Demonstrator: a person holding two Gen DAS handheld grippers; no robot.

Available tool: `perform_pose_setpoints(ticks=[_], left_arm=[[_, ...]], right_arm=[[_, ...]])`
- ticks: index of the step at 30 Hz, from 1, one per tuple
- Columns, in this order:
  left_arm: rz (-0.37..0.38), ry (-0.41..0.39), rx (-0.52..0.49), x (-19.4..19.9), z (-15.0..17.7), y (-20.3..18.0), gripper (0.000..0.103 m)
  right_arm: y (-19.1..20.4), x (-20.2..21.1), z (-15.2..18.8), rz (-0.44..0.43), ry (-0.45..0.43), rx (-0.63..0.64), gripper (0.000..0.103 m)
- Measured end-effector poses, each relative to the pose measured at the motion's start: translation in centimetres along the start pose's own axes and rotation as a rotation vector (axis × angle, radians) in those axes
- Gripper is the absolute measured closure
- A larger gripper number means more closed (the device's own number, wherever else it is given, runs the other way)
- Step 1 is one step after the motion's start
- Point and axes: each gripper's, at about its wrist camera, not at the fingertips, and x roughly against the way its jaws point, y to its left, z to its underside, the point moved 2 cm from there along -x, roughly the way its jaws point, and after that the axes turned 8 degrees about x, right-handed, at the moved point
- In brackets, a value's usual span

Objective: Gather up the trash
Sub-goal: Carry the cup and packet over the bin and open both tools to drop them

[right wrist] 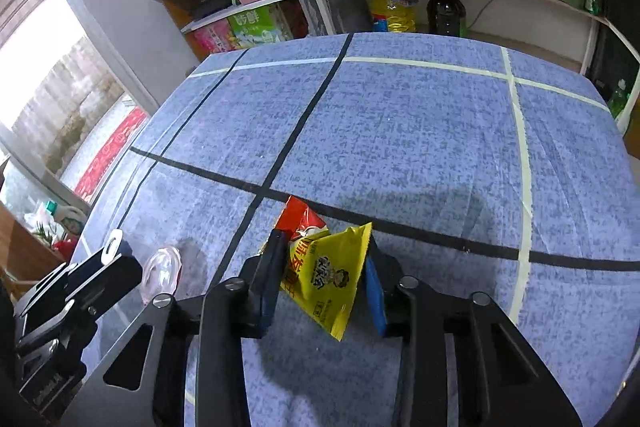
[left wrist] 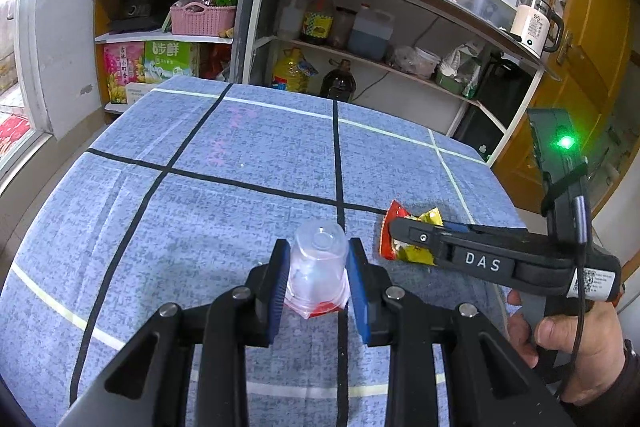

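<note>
Trash is already gripped on both sides. Between the blue pads of the left gripper (left wrist: 318, 275) an upturned clear plastic cup (left wrist: 320, 263) is clamped, its closed base pointing away along the fingers. The right gripper (right wrist: 326, 277) is shut on a yellow-and-red snack wrapper (right wrist: 328, 275), held just beside the cup, on its right. Both pieces are carried low over the blue tablecloth (left wrist: 240, 155). No bin is seen, so the direction of the drop cannot be judged.

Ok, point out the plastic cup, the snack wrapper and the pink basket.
plastic cup (left wrist: 320, 259): left wrist view, clear side wall.
snack wrapper (right wrist: 330, 279): right wrist view, yellow front panel.
pink basket (left wrist: 202, 19): left wrist view, woven front.
</note>
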Motion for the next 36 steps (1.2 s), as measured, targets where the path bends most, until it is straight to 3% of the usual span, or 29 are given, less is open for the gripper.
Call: perform_pose_setpoints(ticks=[5, 13, 24, 36], left_arm=[[0.012, -0.008, -0.006, 0.4, 0.1, -0.6, 0.073], [0.079, -0.003, -0.045, 1.4, 1.1, -4.0, 0.073], [0.254, 0.043, -0.161, 3.1, 4.5, -13.0, 0.073], [0.361, 0.098, -0.293, 3.0, 8.6, -23.0, 0.073]], right_arm=[[-0.6, 1.7, 1.1, 0.004, -0.023, -0.020, 0.071], [-2.8, 8.4, 4.4, 0.041, -0.102, -0.058, 0.071], [-7.3, 17.8, 11.3, 0.129, -0.172, -0.129, 0.071], [-15.2, 24.6, 18.5, 0.230, -0.195, -0.254, 0.071]])
